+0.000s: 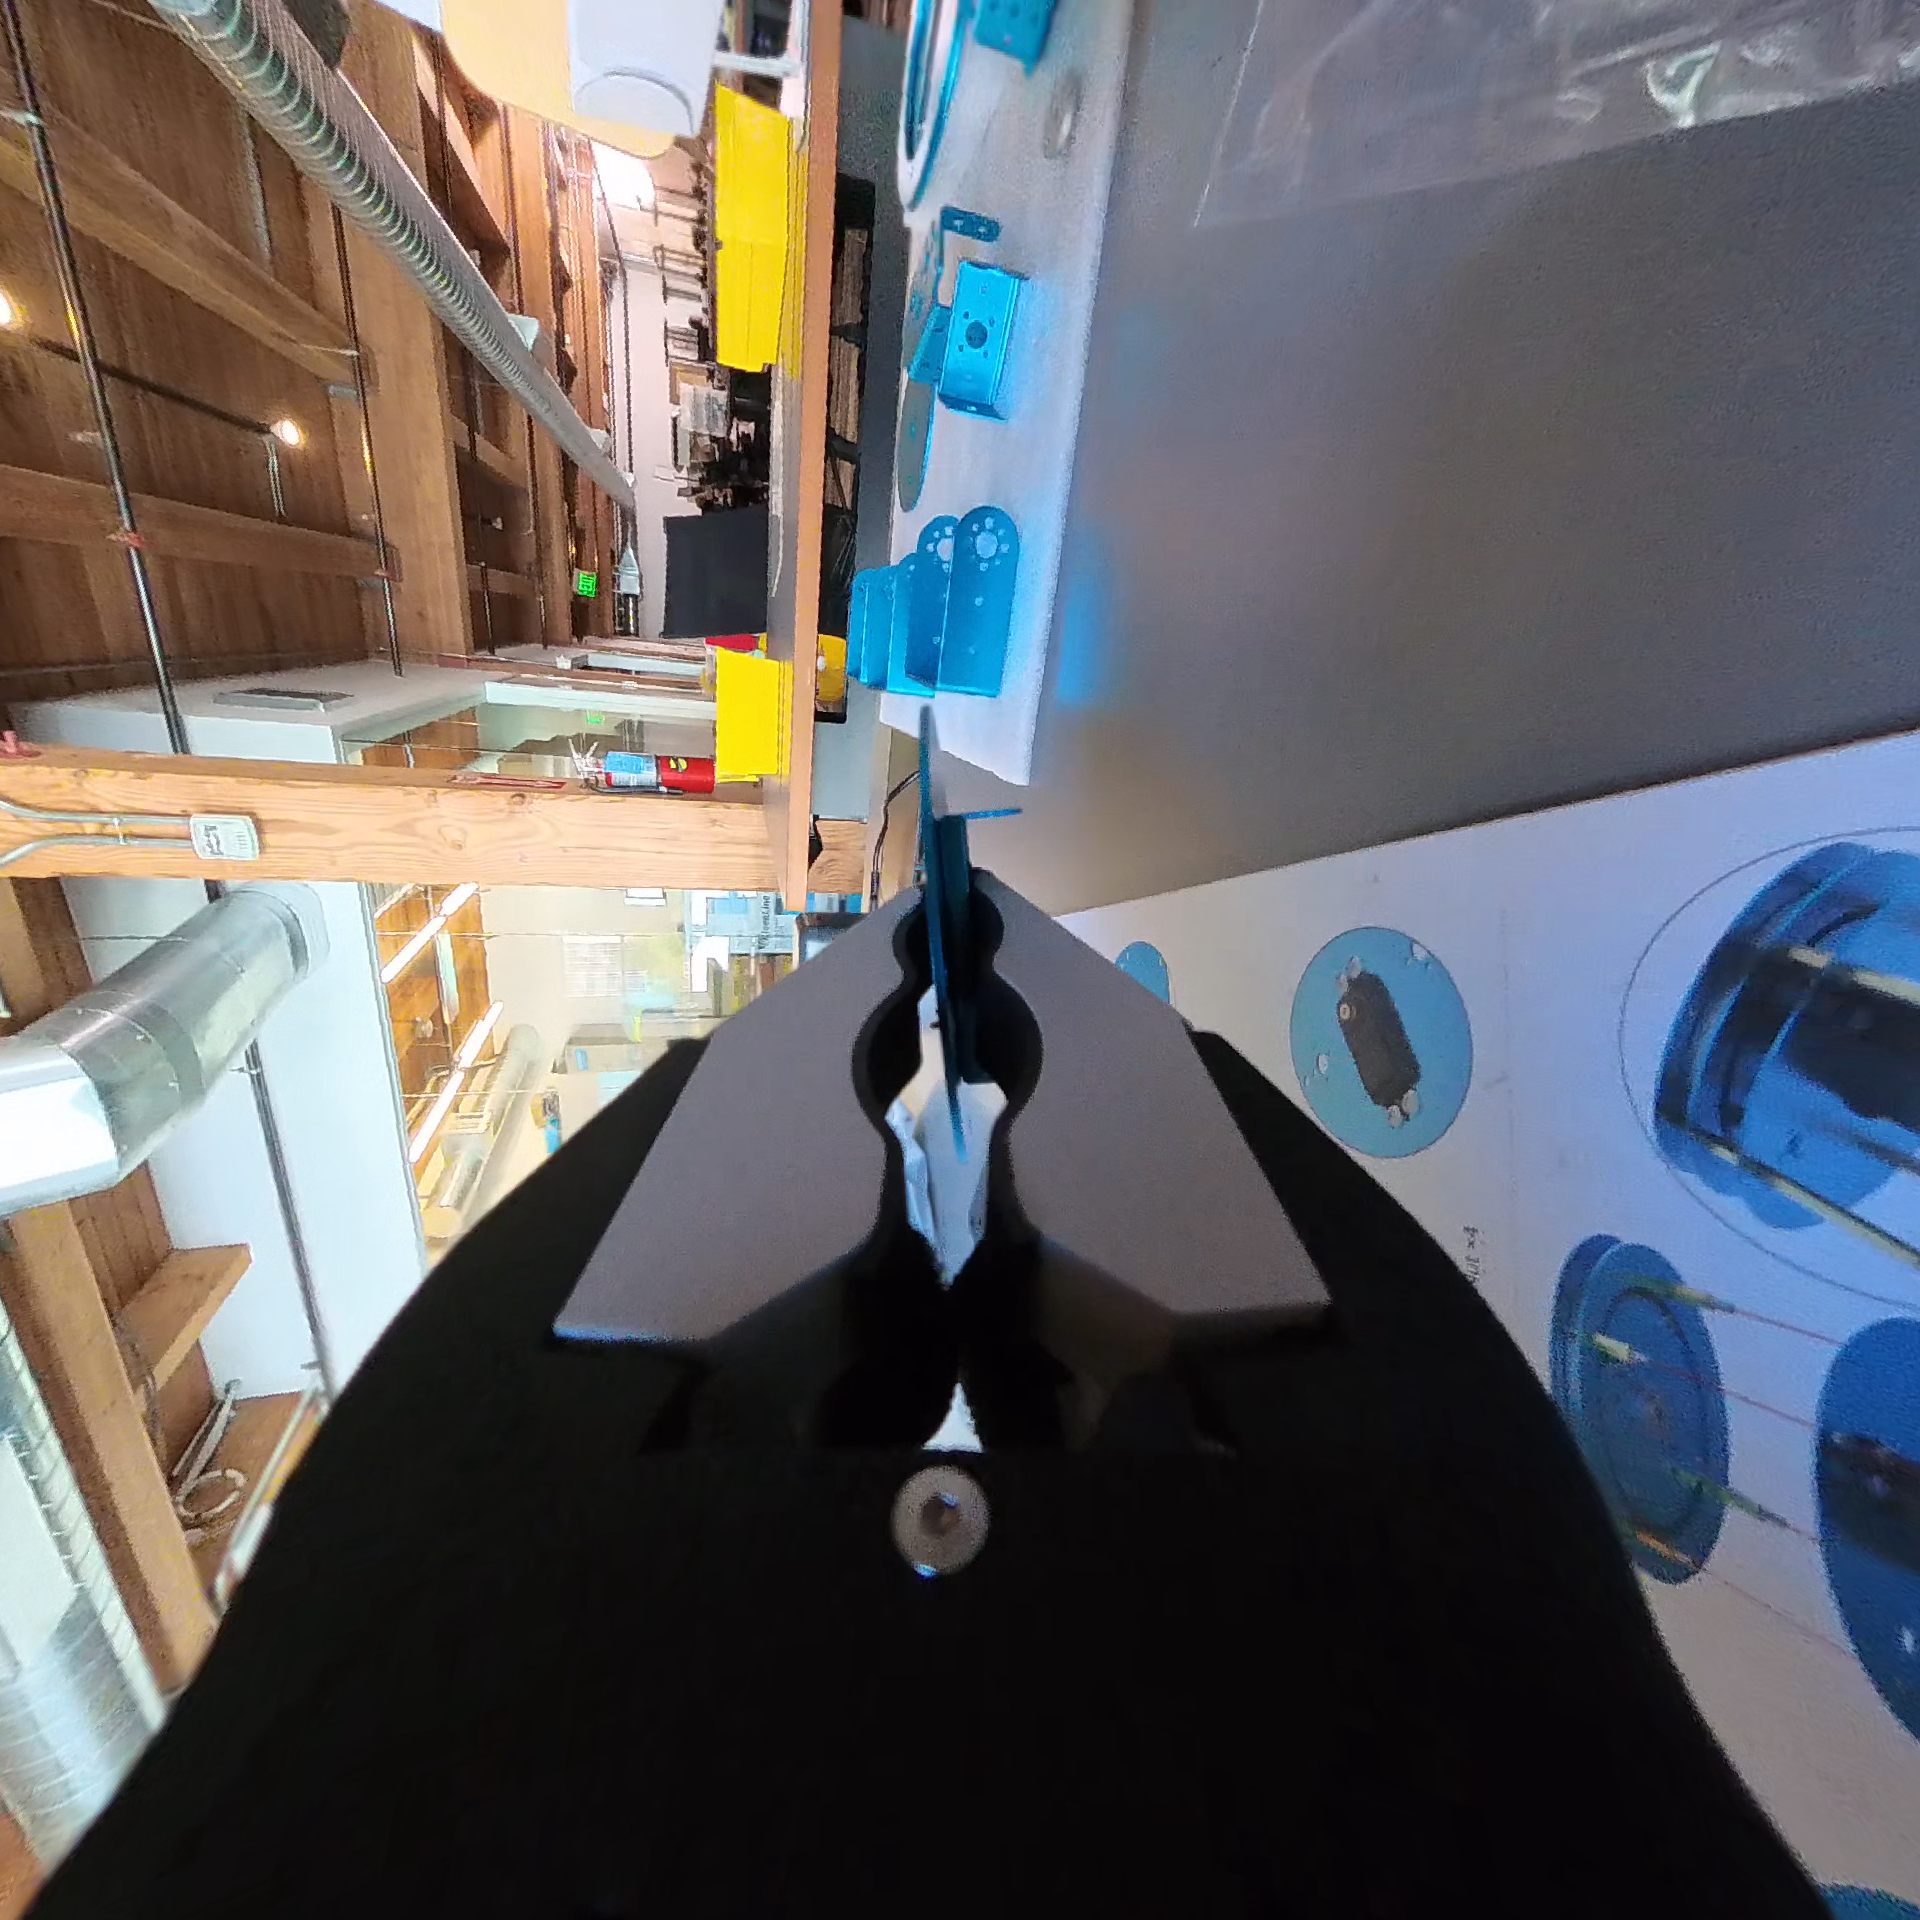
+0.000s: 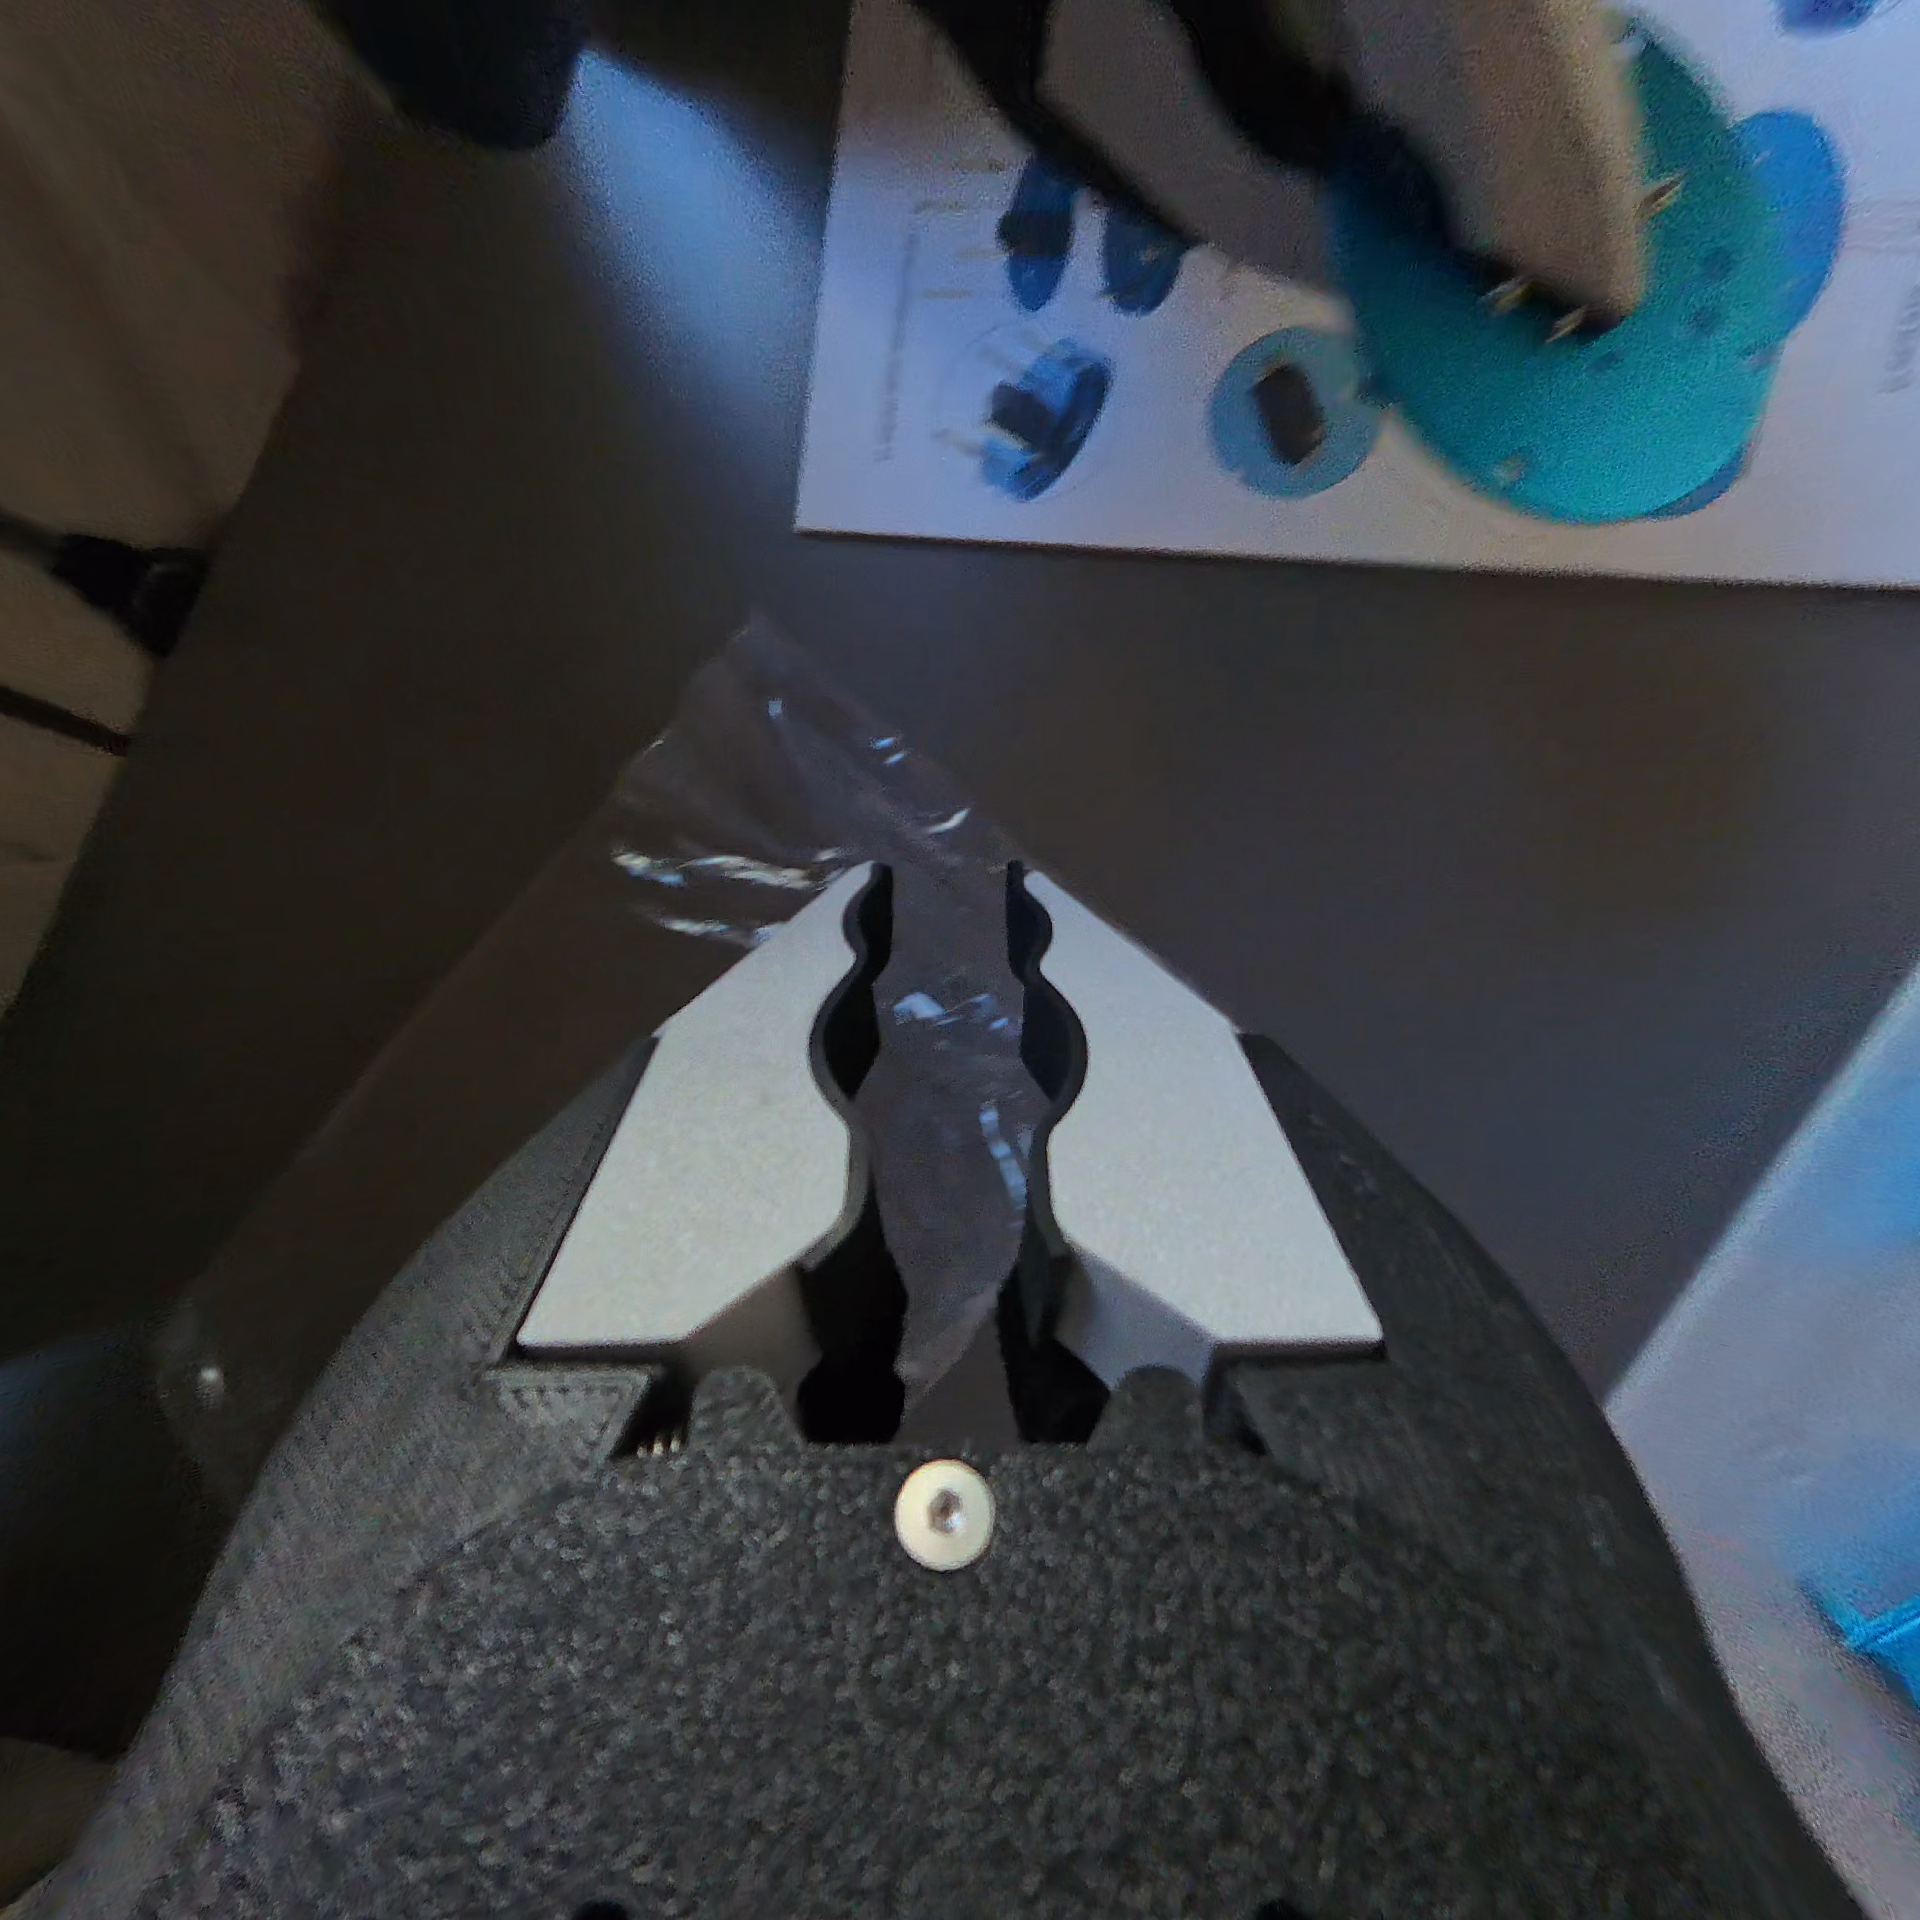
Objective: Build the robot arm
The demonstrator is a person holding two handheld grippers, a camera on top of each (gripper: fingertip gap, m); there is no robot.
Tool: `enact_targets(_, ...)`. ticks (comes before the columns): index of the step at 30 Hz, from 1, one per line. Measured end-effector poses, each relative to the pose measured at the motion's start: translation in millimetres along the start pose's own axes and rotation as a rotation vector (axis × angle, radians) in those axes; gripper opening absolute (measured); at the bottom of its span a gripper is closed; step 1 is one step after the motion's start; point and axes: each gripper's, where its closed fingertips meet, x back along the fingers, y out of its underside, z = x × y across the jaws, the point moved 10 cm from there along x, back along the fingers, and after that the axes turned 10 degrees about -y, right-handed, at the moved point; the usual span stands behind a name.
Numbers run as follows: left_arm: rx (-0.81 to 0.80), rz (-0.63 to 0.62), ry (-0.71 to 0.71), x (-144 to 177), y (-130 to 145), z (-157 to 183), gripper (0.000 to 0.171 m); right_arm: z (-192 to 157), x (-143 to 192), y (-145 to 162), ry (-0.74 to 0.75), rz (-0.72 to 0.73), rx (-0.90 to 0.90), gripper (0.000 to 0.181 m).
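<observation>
Disc (image 1: 951, 966) edge-on, clamped in left hand-held gripper (image 1: 948, 914); right hand-held gripper (image 2: 948, 883) apart

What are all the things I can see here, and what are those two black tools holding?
Blue disc: one, thin, seen edge-on in the left view, pinched in the left tool.
Clear plastic bag: one, see-through, lying between the right tool's fingers.
Printed sheet: one, white with blue part pictures, on the grey table.
White pad: one, far side of the table.
Blue metal brackets: several, standing on the pad.
Left gripper: black and grey, jaws closed on the disc.
Right gripper: black and grey, jaws slightly apart around the bag.
</observation>
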Motion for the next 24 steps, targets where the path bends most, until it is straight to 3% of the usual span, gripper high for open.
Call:
enact_targets(4,0.045,0.028,0.021,1,-3,0,0.001,-55,-3,16,0.076,0.022,-0.064,0.022)
enact_targets(7,0.039,0.049,0.036,1,-8,4,0.001,-77,-22,28,0.181,-0.002,-0.101,0.023)
enact_targets(12,0.037,0.074,0.050,1,-14,8,0.001,-70,-42,27,0.240,0.060,-0.206,0.016)
enact_targets(24,0.016,0.113,0.065,3,-22,13,0.001,-47,-66,6,0.216,-0.200,-0.023,0.014)
